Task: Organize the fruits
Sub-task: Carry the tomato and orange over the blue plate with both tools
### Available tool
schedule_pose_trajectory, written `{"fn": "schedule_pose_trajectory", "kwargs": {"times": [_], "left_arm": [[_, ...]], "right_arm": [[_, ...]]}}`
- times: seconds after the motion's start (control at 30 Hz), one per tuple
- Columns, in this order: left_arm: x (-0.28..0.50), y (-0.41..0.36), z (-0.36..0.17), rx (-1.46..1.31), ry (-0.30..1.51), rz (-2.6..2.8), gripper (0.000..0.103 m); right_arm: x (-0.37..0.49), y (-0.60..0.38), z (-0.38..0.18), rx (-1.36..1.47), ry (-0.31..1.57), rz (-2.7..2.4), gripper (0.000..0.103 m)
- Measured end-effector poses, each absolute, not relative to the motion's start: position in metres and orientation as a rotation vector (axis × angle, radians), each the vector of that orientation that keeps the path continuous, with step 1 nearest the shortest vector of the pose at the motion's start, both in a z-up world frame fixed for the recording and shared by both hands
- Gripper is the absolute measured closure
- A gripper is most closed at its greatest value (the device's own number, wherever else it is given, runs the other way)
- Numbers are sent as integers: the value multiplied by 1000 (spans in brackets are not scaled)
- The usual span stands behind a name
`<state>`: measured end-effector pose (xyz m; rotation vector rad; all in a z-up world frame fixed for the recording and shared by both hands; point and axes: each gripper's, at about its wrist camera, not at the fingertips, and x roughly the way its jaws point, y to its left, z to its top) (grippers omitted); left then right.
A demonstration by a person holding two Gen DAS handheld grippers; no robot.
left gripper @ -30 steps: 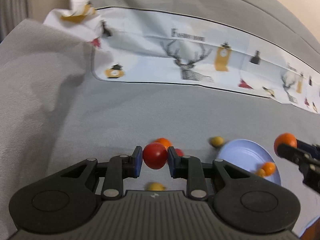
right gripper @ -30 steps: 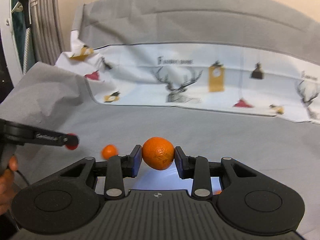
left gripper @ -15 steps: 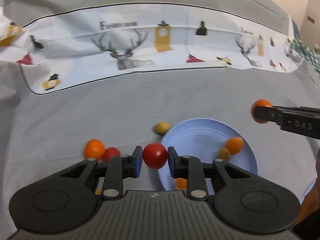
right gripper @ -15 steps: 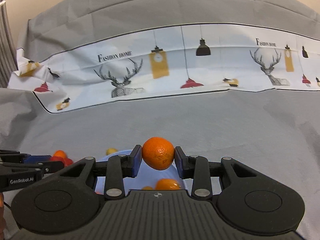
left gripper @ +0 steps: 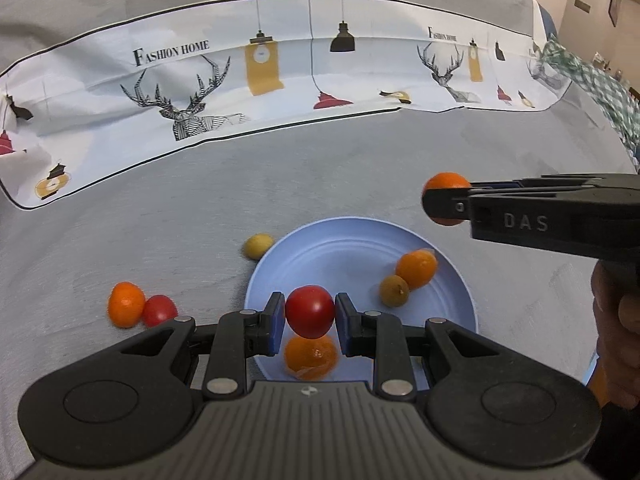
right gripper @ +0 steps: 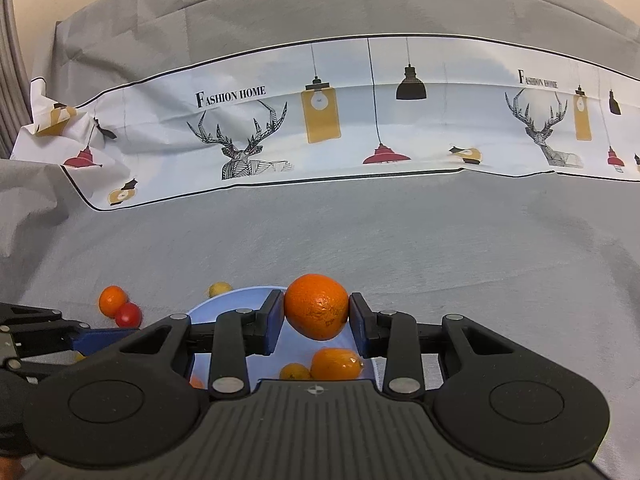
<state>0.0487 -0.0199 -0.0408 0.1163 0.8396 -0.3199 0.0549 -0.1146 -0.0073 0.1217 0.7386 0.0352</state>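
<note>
My left gripper [left gripper: 309, 316] is shut on a red tomato [left gripper: 310, 314] and holds it above the near side of a light blue plate [left gripper: 344, 248]. The plate holds three fruits: an orange one [left gripper: 416, 268], a yellow-green one [left gripper: 394, 290] and an orange one [left gripper: 310, 358] under the tomato. My right gripper [right gripper: 316, 314] is shut on an orange [right gripper: 316, 306], held above the plate's far right side [right gripper: 224, 304]; it shows from the side in the left wrist view [left gripper: 444, 204].
On the grey cloth left of the plate lie a small orange [left gripper: 126, 304] touching a red tomato [left gripper: 159, 311], and a yellow fruit [left gripper: 258, 246] at the plate's far left rim. A white printed cloth [left gripper: 280, 80] runs across the back.
Both grippers have swung right and moved in over the plate with their fruits still held. The plate now lies under both grippers.
</note>
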Motion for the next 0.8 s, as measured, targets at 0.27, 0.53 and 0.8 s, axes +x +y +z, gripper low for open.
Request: {"fn": "schedule_pose_trajectory", "kwargs": {"times": [0.27, 0.53, 0.8], "left_arm": [[47, -25, -44, 131, 845, -335, 73], [48, -32, -48, 141, 851, -354, 73], [47, -34, -49, 142, 854, -358, 73]], "right_arm": [[55, -112, -8, 121, 735, 43, 66], [57, -107, -8, 117, 737, 59, 66], [58, -107, -9, 115, 742, 66, 66]]}}
